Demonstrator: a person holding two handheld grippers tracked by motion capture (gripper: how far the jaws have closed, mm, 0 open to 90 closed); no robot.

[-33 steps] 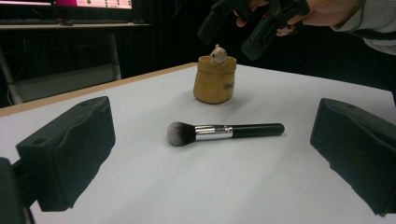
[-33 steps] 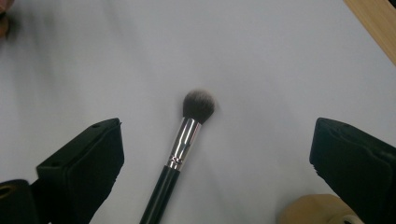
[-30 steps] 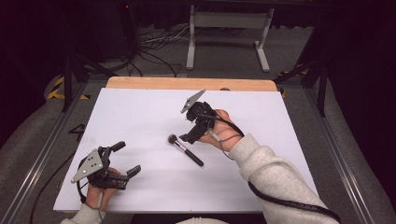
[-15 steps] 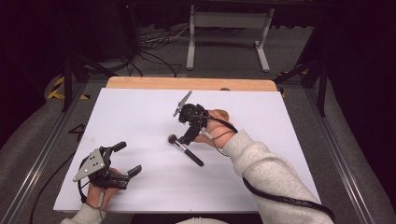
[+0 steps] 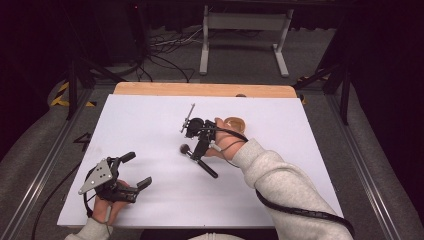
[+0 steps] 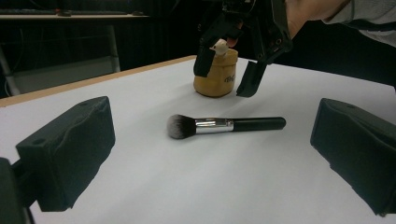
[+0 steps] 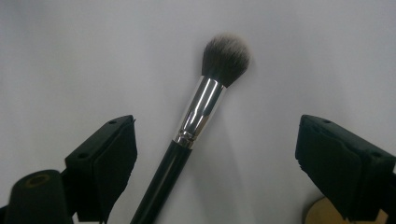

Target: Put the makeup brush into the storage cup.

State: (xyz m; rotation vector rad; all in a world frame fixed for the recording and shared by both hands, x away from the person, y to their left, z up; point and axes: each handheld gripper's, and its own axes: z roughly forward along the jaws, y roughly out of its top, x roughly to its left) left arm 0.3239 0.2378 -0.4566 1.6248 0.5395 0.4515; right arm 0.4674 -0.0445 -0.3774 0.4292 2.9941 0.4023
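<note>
Judged the makeup brush (image 7: 196,126), flat near the table's (image 5: 150,125) middle between the spread jaws of the right gripper (image 5: 196,150), light, stiff-handled, soft-bristled, best pinched at the black handle; left gripper (image 5: 131,170) spread also, near the front-left corner.

one makeup brush (image 5: 199,160), one tan jar (image 5: 234,123), two grippers: left (image 5: 131,170), right (image 5: 196,150).

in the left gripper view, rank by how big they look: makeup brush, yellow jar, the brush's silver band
1. makeup brush, longest
2. yellow jar; it stands farther from the camera, so its true size is unsure
3. silver band, smallest
</note>
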